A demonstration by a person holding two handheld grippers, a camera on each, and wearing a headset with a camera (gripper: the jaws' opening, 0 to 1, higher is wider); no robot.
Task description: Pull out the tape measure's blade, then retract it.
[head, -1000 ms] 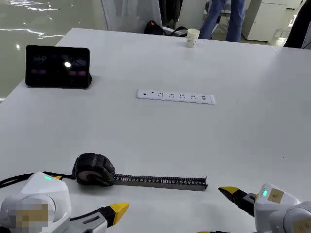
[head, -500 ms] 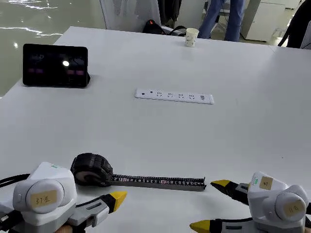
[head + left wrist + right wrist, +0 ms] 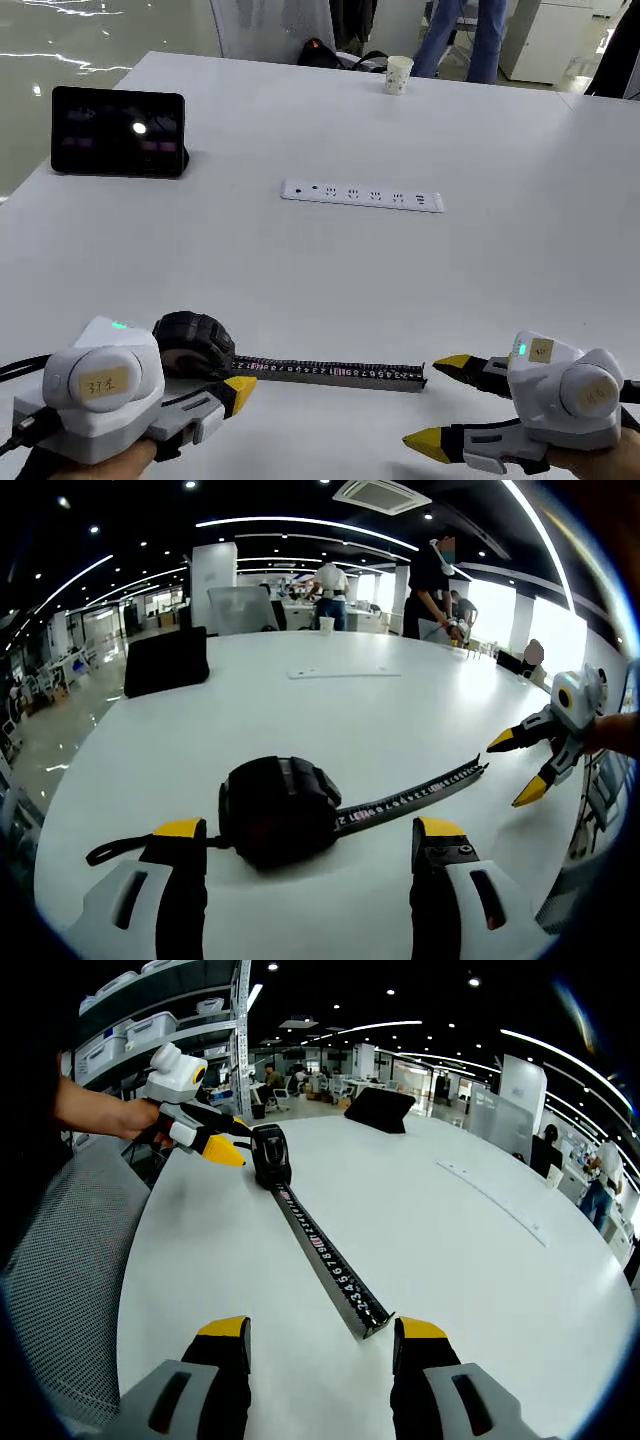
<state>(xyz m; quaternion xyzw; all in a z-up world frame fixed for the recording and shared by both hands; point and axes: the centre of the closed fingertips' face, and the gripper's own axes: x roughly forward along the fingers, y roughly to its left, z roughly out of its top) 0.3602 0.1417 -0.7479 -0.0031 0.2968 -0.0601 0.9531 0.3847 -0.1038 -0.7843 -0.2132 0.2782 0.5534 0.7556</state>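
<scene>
Tape measure (image 3: 193, 345) near the desk's (image 3: 300, 270) near edge, blade (image 3: 330, 372) out.
Blade lies flat, tip just before right tool (image 3: 321, 1328), jaws wide, empty; left tool (image 3: 310, 830) wide too, just beside the case.

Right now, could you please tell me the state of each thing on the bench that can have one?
tape measure: resting between the left gripper's jaws, not clamped
blade: pulled out, lying flat
left gripper: open
right gripper: open, just short of the blade's tip
tablet: propped up, screen dim
power strip: no plugs in its sockets
paper cup: upright
</scene>
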